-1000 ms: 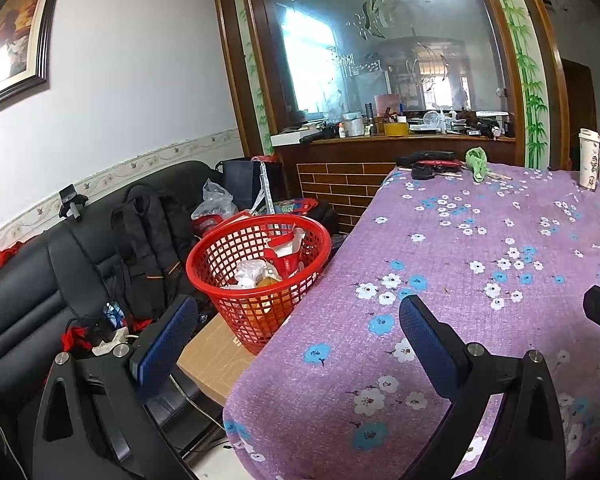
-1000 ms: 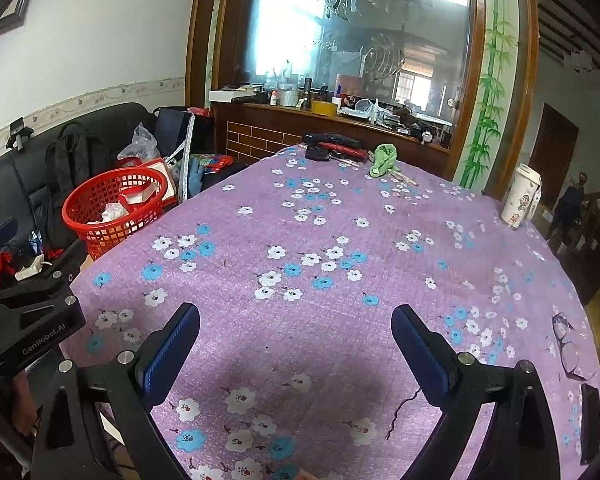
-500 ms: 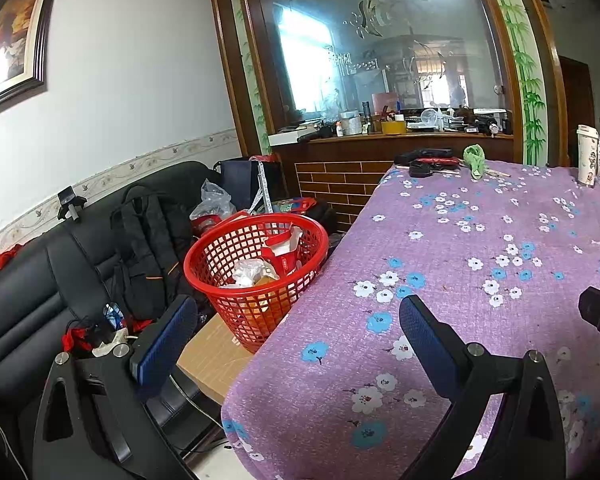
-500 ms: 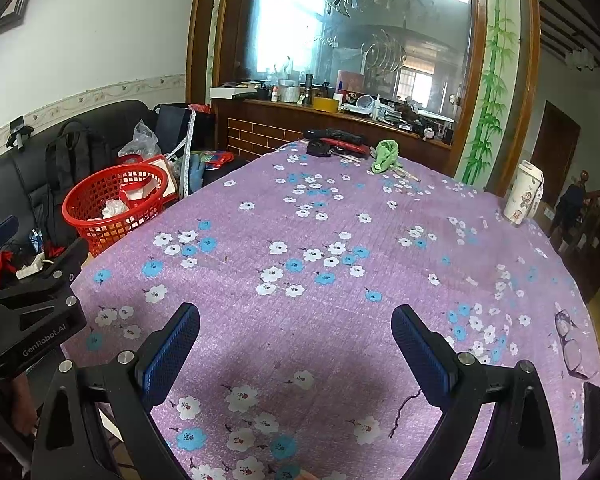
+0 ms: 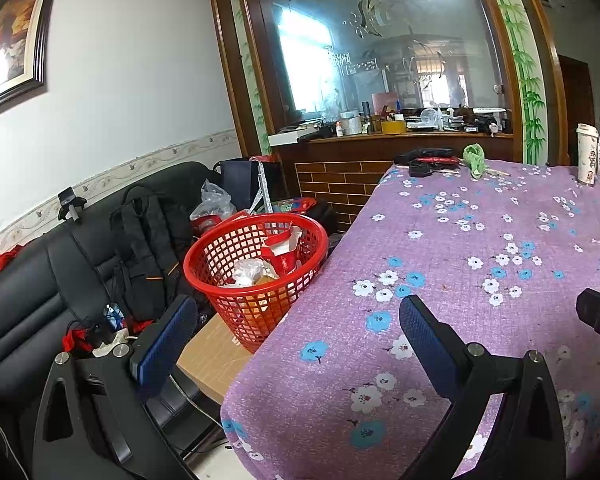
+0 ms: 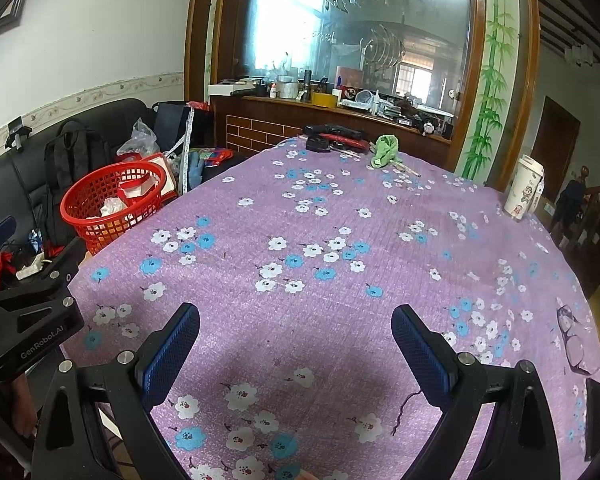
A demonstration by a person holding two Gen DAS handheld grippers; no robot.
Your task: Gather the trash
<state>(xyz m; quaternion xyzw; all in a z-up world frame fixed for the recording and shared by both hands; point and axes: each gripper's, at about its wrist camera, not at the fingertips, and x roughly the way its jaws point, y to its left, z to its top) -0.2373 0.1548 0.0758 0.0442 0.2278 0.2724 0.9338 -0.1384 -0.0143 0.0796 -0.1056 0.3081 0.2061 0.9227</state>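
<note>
A red mesh basket holding wrappers and crumpled plastic stands on a low wooden stand beside the table's left edge; it also shows in the right wrist view. My left gripper is open and empty, over the table's near left corner, just right of and nearer than the basket. My right gripper is open and empty above the purple floral tablecloth. A crumpled green cloth lies at the table's far end.
A white patterned cup stands at the far right of the table. Black and red items lie at the far edge. Glasses lie near the right edge. A black sofa with a backpack stands left of the basket.
Both views have shifted slightly; the grippers drifted a little back and left. Both stay open and empty.
</note>
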